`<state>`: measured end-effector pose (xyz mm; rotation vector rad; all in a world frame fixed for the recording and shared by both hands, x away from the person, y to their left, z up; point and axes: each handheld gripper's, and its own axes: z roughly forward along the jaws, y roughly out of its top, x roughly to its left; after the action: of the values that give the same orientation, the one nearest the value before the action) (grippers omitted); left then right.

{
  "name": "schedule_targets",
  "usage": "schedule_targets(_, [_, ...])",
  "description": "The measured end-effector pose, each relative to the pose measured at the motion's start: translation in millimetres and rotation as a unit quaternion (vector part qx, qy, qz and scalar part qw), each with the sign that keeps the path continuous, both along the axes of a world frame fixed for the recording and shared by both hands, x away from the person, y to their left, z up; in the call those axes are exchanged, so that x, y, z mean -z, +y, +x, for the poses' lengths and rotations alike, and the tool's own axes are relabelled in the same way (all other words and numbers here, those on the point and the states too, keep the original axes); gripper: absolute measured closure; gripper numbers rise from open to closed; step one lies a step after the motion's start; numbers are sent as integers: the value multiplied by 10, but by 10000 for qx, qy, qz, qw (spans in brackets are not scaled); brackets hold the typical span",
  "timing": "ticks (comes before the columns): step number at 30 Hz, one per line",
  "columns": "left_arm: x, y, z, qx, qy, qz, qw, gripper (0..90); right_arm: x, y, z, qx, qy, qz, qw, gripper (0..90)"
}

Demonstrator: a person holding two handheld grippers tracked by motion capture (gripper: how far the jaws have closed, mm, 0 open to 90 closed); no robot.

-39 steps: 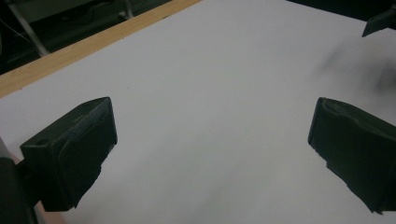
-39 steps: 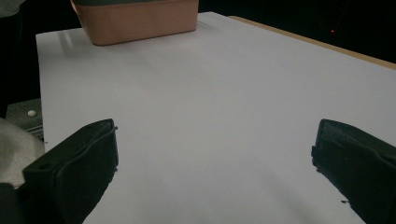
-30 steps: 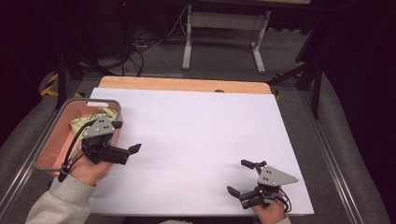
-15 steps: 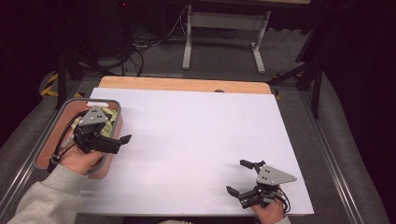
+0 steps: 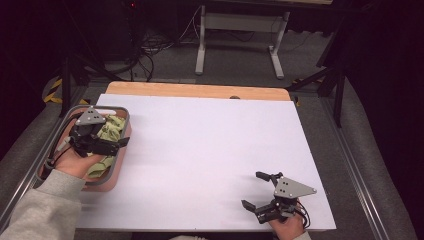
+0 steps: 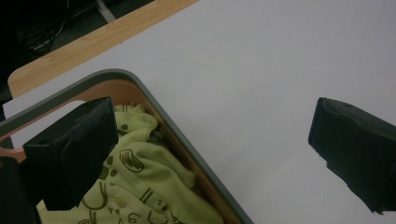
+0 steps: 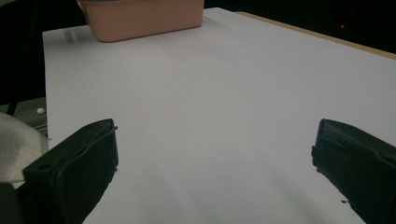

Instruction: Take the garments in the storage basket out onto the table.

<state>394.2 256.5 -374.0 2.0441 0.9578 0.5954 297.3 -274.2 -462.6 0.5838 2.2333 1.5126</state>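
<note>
From the high view I see my left gripper (image 5: pixel 116 145) at about nine o'clock on the desk (image 5: pixel 210 150), held over a pink bin (image 5: pixel 117 172) with a grey rim that sits at the desk's left edge. Its jaws are spread wide, with nothing between them. In the left gripper view one jaw hangs above the green cloth (image 6: pixel 140 186) inside the bin, while the other hangs over the bare white desk surface just outside the rim. The cloth is pale green with a darker printed pattern, crumpled, and it lies against the bin wall nearest the desk's middle.

My right gripper (image 5: pixel 257 190) sits at about five o'clock, near the front edge of the desk, well apart from the bin. Its jaws are also spread, pinching nothing, and they point toward nine o'clock. In the right gripper view I look across the white desk surface (image 7: pixel 224 102) to the pink bin (image 7: pixel 140 18) at the far end, at roughly eleven o'clock of that picture.

A grey sleeve (image 5: pixel 40 210) covers my left forearm.
</note>
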Motion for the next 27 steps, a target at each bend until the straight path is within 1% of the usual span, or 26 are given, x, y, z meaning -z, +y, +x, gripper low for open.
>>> schedule_targets(2, [6,14,6,-24,25,21,10000,23,0,0,0,-2,-2,-1,10000,7])
schedule_targets(4, [18,63,31,-104,37,-118,9999,18,1,0,3,-17,14,7,10000,7])
schedule_targets(5, [32,99,51,-189,23,-157,9997,17,0,-2,4,-30,24,31,10000,7])
schedule_targets(8, [56,147,85,-270,60,-129,9995,17,-1,-5,4,-44,29,46,10000,7])
schedule_targets(9, [70,166,99,-308,87,-91,9994,18,0,-5,4,-47,27,52,10000,6])
schedule_targets(10, [100,195,126,-404,130,-5,9991,21,0,-5,4,-51,25,44,10000,6])
schedule_targets(12, [142,231,161,-550,217,102,9982,25,2,-2,6,-56,30,38,10000,6])
schedule_targets(13, [153,244,170,-582,254,119,9979,27,3,-3,8,-70,40,33,10000,6])
schedule_targets(14, [153,244,170,-582,254,119,9979,27,3,-3,8,-70,40,33,10000,6])
schedule_targets(15, [180,281,203,-639,332,97,9974,28,3,-4,10,-88,49,56,9999,6])
schedule_targets(16, [191,306,227,-630,389,54,9972,29,3,-5,10,-97,49,65,9999,6])
schedule_targets(17, [191,306,227,-630,389,54,9972,27,3,-5,10,-97,49,65,9999,6])
schedule_targets(18, [205,328,250,-634,436,-7,9970,27,2,-5,9,-109,50,80,9999,6])
schedule_targets(19, [219,343,272,-658,467,-10,9967,21,2,-5,10,-112,48,80,9999,6])
schedule_targets(20, [229,353,290,-677,482,2,9965,20,3,-4,10,-112,50,76,9999,6])
schedule_targets(21, [255,370,327,-715,560,18,9959,19,5,-2,11,-125,59,72,9999,6])
schedule_targets(23, [284,391,374,-744,593,77,9954,20,4,0,9,-125,53,66,9999,6])
schedule_targets(24, [295,401,394,-749,640,111,9951,20,3,-1,9,-128,50,67,9999,6])
schedule_targets(25, [295,401,394,-749,640,111,9951,20,3,-1,9,-128,50,67,9999,6])
schedule_targets(27, [327,425,443,-777,707,122,9944,21,3,-4,9,-138,48,75,9999,6])
